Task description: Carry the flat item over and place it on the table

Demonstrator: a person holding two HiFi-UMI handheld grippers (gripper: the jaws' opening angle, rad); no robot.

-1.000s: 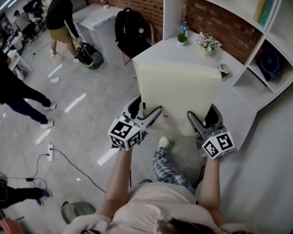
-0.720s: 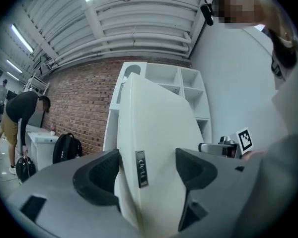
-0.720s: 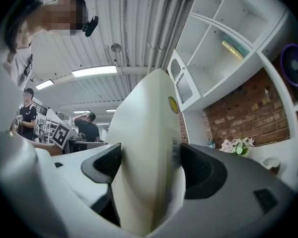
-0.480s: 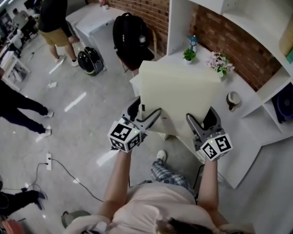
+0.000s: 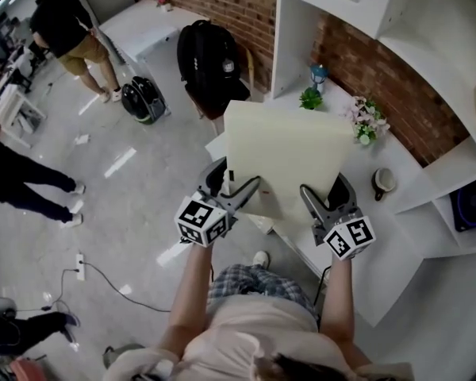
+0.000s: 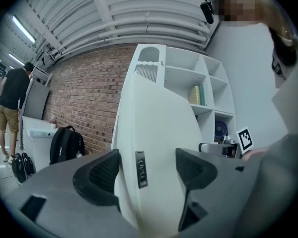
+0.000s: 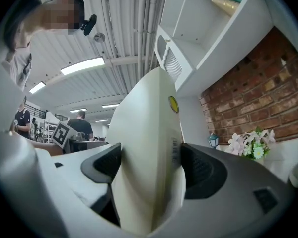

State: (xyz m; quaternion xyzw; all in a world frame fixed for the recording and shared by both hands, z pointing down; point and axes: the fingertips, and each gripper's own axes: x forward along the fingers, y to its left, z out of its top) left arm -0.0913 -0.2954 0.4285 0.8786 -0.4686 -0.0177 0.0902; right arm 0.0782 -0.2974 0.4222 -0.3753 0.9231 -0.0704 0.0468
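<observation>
The flat item (image 5: pixel 289 153) is a large cream-white panel, held out in front of me over the near corner of the white table (image 5: pixel 393 240). My left gripper (image 5: pixel 236 187) is shut on its near left edge, my right gripper (image 5: pixel 321 193) on its near right edge. In the left gripper view the panel (image 6: pixel 159 128) stands edge-on, with the left gripper (image 6: pixel 146 170) clamped on both of its faces. In the right gripper view the panel (image 7: pixel 144 143) fills the gap of the right gripper (image 7: pixel 151 167) the same way. It hides the table surface beneath it.
On the table beyond the panel stand a small potted plant (image 5: pixel 310 98), a blue lantern (image 5: pixel 318 73), a flower pot (image 5: pixel 367 123) and a cup (image 5: pixel 383 182). White shelving lines the brick wall. A black backpack (image 5: pixel 210 54) sits on a chair to the left. People stand far left.
The person has stepped closer to the table with the panel, so the table and shelves sit lower and further right. Both grippers keep the same hold.
</observation>
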